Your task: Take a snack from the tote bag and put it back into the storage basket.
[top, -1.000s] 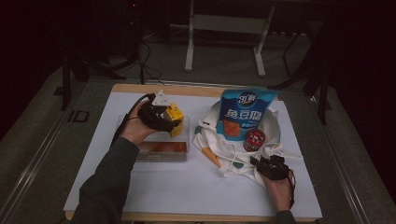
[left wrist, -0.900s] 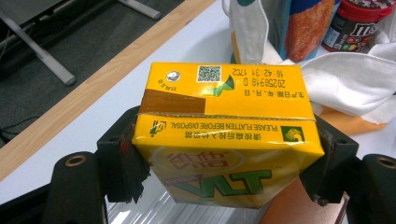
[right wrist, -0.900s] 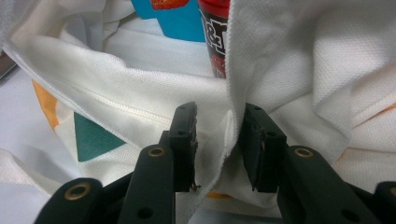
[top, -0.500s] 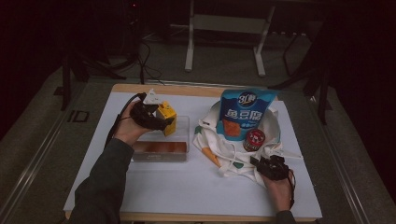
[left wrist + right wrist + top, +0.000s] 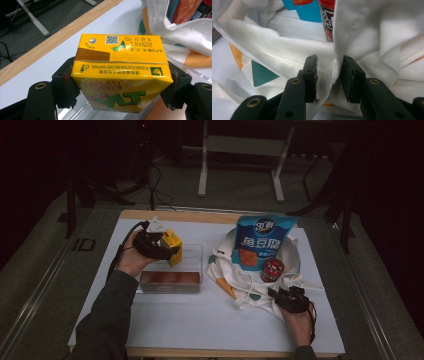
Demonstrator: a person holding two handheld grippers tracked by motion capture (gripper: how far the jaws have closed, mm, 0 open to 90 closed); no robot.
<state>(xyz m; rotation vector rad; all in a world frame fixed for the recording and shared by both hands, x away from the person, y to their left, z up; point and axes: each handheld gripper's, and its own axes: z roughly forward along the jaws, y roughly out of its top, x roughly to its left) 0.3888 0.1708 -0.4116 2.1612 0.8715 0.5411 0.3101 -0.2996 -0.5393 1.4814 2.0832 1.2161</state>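
My left gripper (image 5: 167, 251) is shut on a yellow drink carton (image 5: 173, 247), its pads pressing the carton's two sides (image 5: 120, 72). It holds the carton above the far left of a clear plastic tray (image 5: 194, 256). My right gripper (image 5: 282, 296) sits at the near right corner of a white tote bag (image 5: 245, 287) with orange and green patches. In the right gripper view its jaws (image 5: 328, 75) stand apart around a hem of the bag's fabric (image 5: 374, 37), which slants loosely across the gap.
A blue snack pouch (image 5: 262, 242) stands upright in the bag beside a red can (image 5: 273, 269). An orange-brown slab (image 5: 170, 278) lies in the tray's near half. The white table top (image 5: 200, 325) ends in a wooden far edge; metal stand legs are on the floor beyond.
My left hand has carried the carton a little to the left and slightly lower over the tray. The right gripper has stayed where it was.
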